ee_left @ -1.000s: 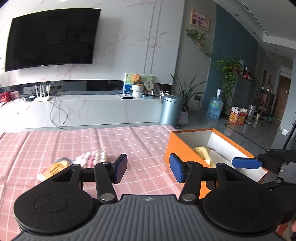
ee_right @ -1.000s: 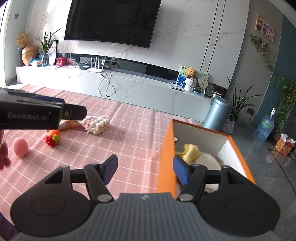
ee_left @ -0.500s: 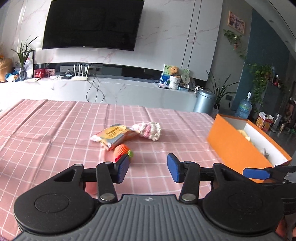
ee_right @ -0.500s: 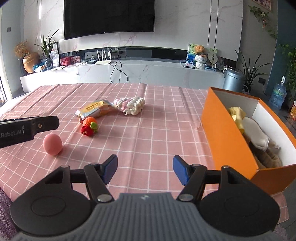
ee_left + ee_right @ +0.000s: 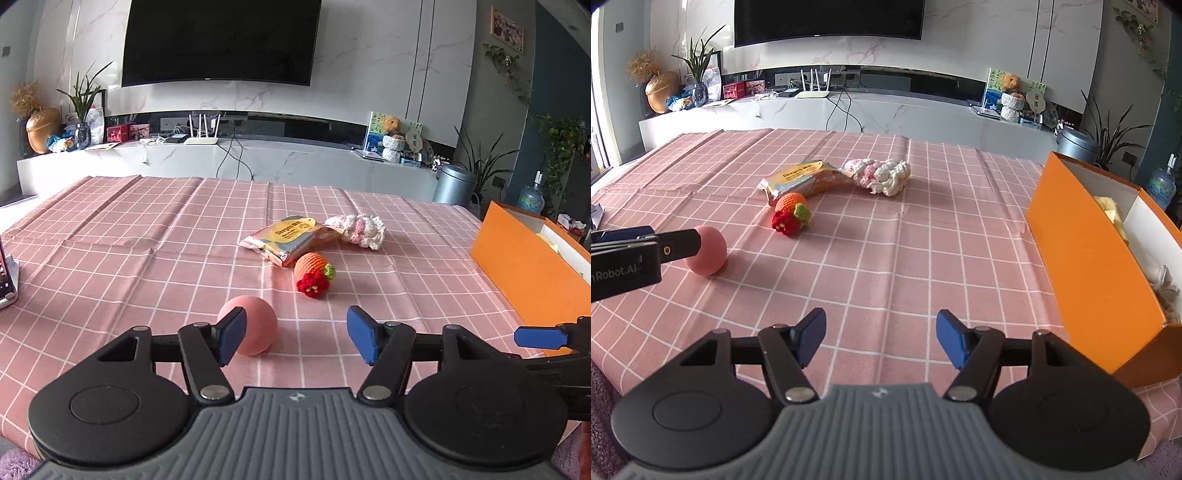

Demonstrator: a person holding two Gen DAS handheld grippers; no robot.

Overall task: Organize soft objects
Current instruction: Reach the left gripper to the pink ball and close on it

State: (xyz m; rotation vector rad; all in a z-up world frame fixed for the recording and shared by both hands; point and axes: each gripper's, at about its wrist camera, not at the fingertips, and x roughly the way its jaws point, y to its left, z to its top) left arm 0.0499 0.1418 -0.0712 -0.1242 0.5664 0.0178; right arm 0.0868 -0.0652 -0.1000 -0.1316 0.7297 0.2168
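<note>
A pink checked tablecloth [image 5: 886,258] covers the table, bearing a pink ball [image 5: 708,254], crocheted fruit [image 5: 792,214], snack packet [image 5: 798,179], knitted bundle [image 5: 882,173] (pink-and-white) and orange box [image 5: 1086,258].

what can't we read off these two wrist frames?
- Orange box contents: the right wrist view shows only a yellow item and pale fabric; the near wall hides the rest. The left wrist view cuts the box at the frame edge.
- Pink ball: partly behind the left gripper finger; contact unclear.
- Snack packet print: too small.
- Device at the left wrist view's left edge: cropped.
</note>
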